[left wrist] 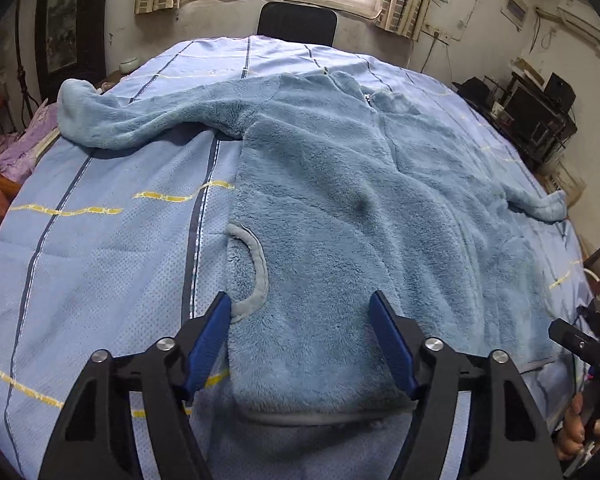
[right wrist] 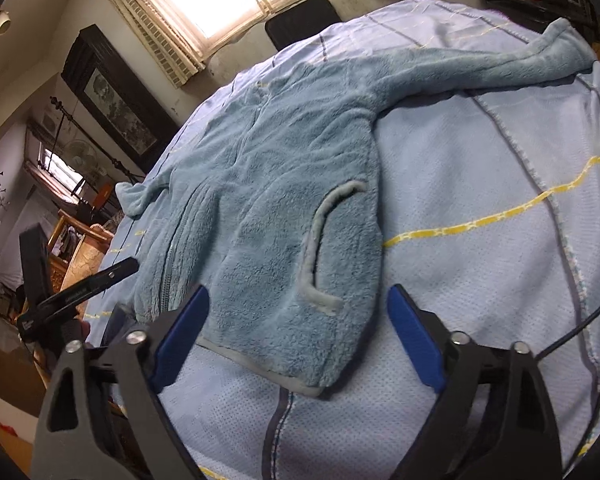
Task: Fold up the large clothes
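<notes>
A light blue fleece jacket (left wrist: 340, 208) lies flat, front up, on a blue bed cover (left wrist: 100, 264), sleeves spread to both sides. Its zip runs down the middle and grey-trimmed pockets show near the hem. My left gripper (left wrist: 302, 316) is open and empty, hovering over the jacket's lower left hem corner. In the right wrist view the jacket (right wrist: 268, 208) lies ahead. My right gripper (right wrist: 298, 312) is open and empty over the lower right hem corner. The other gripper's black body (right wrist: 84, 288) shows at the left there.
The bed cover (right wrist: 480, 240) has dark stripes and yellow lines. A black chair back (left wrist: 296, 22) stands beyond the bed under a bright window. Shelves with boxes (left wrist: 540, 112) stand on the right, purple bedding (left wrist: 24, 140) on the left. A black cable (right wrist: 580, 332) crosses the right.
</notes>
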Motion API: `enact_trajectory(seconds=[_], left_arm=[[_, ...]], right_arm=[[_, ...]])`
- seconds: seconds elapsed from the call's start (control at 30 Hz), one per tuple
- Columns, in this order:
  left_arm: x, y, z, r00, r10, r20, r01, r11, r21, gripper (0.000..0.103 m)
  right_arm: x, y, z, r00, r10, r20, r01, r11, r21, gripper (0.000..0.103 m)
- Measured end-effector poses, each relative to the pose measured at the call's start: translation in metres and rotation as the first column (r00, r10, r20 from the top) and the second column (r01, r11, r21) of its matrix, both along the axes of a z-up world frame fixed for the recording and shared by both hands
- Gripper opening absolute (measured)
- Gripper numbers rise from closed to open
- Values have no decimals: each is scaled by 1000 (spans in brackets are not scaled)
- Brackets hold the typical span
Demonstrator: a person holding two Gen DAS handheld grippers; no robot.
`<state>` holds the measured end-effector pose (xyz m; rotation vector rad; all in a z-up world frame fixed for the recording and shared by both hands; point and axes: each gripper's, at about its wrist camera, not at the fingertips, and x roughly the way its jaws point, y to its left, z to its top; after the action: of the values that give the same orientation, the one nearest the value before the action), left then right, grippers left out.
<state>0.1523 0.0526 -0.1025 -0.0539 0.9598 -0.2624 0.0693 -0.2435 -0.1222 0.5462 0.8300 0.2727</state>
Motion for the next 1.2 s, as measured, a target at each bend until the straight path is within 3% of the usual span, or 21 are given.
enact_trajectory(seconds=[0.07,0.13,0.17,0.2,0.23,0.3,0.47,0.6,0.7,0.83,0.9,0.97,1.07,1.2], left_arm=[[3,-1,-5,1000,-1,-7,1,1000,1,55],[4,4,-6,1000,8,-12,-8,1000,-7,38],[3,7,-6,1000,12,-10,-12,1000,-9,24],[2,10,-5,1000,11,-14,-12,1000,-26,17],[2,13,-4,1000,10,-19,-11,999,-44,13],[-2,19,-1,1000,9,-21,-11,997,-77,11],[-29,26,7,1000,27,-10,-28,994,-107,10],[-50,25,1,999,31,-13,-32,996,-89,10],[-52,22,-3,999,37,3,-37,999,-29,10],[-54,24,4,1000,31,6,-31,999,-21,16],[-57,25,15,999,30,34,-30,1000,-5,25],[-58,21,32,996,20,88,-22,999,24,41],[-48,3,50,991,-13,134,5,998,62,48],[-12,-37,63,986,-70,152,61,996,67,60]], right_arm=[[-1,4,-1,1000,6,1,-6,1000,-15,76],[-2,8,-1,1000,11,12,-10,999,-42,64],[-1,8,-2,1000,15,12,-14,999,-41,50],[-1,8,-3,1000,13,8,-13,999,-40,42],[1,6,-5,1000,12,0,-12,999,-38,24],[2,0,-8,1000,12,-15,-13,1000,-24,19],[-8,-16,6,1000,5,4,-4,999,-43,17],[-18,-28,19,1000,13,4,-13,996,-89,17],[-20,-28,11,999,27,-41,-32,991,-133,17],[-20,-22,-4,998,25,-55,-33,986,-163,19],[-22,-23,0,999,8,-53,-17,985,-173,41],[-28,-31,12,999,-33,-15,30,983,-183,53],[-27,-41,36,996,-65,53,74,979,-187,53],[2,-24,65,992,-21,126,49,975,-219,53]])
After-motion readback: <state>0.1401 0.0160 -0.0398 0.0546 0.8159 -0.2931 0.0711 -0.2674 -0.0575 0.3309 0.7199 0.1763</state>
